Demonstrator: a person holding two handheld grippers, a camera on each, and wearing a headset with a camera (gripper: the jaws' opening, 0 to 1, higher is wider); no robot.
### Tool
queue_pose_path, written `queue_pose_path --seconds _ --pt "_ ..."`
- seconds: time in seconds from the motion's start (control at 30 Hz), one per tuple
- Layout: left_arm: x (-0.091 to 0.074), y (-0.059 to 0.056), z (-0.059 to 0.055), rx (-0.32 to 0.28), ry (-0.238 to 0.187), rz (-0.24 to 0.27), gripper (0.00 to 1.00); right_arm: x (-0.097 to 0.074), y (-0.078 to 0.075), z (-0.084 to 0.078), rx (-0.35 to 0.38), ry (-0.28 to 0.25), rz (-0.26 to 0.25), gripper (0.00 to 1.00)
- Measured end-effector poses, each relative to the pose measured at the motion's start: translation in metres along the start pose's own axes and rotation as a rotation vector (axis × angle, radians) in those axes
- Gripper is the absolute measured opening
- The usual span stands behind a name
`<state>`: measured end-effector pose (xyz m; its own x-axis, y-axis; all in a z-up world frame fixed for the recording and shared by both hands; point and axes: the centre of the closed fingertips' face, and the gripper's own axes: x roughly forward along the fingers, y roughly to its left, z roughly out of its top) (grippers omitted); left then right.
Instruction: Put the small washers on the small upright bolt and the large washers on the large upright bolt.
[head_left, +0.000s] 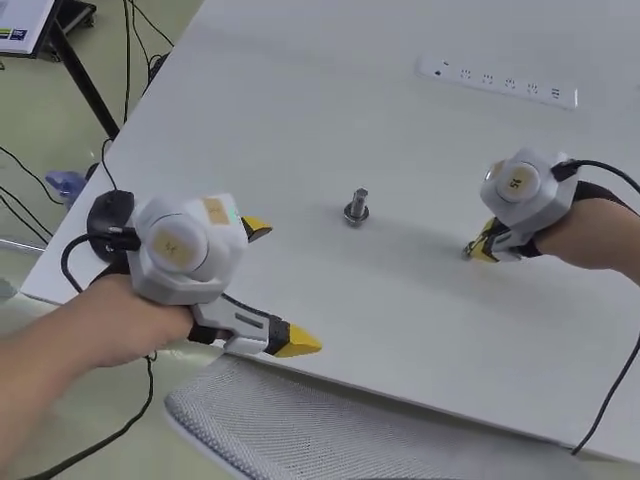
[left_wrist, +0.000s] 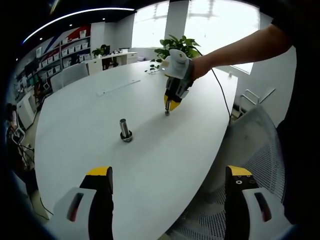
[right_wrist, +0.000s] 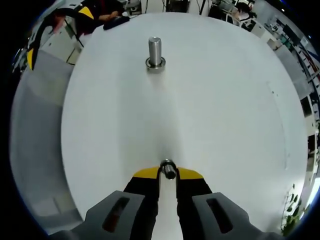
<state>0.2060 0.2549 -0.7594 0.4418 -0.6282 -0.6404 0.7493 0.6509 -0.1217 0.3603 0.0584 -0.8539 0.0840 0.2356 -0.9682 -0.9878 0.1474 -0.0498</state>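
The large upright bolt (head_left: 357, 205) (left_wrist: 125, 130) (right_wrist: 155, 51) stands mid-table with a ring at its base. My right gripper (head_left: 478, 250) (left_wrist: 170, 106) (right_wrist: 168, 174) points down at the table on the right, its yellow tips closed around a small upright bolt (right_wrist: 168, 168) (left_wrist: 167, 113) that has a ring-like collar. Whether that collar is a washer is unclear. My left gripper (head_left: 278, 286) (left_wrist: 169, 172) hovers open over the table's near left edge, holding nothing, well short of the large bolt.
A white power strip (head_left: 497, 82) lies at the far side of the white table (head_left: 300, 120). A grey mesh chair (head_left: 300, 430) sits under the near edge. A black device with cables (head_left: 108, 212) rests at the left edge.
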Motion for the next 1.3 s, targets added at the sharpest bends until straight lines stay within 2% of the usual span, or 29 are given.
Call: queue_pose_path --seconds 0.3,1.03,1.3 --pt "-0.002 0.0012 -0.0035 -0.01 0.005 -0.002 0.92 0.0058 0.0024 -0.0013 -0.012 0.013 0.002 0.13" --pt "-0.0035 0.0024 -0.0065 -0.007 0.011 -0.013 0.89 0.0041 0.003 0.0016 -0.003 0.032 0.008 0.14" --pt "-0.0049 0.0013 -0.0076 -0.005 0.014 -0.011 0.89 0.0034 0.0031 0.0055 0.01 0.008 0.005 0.18"
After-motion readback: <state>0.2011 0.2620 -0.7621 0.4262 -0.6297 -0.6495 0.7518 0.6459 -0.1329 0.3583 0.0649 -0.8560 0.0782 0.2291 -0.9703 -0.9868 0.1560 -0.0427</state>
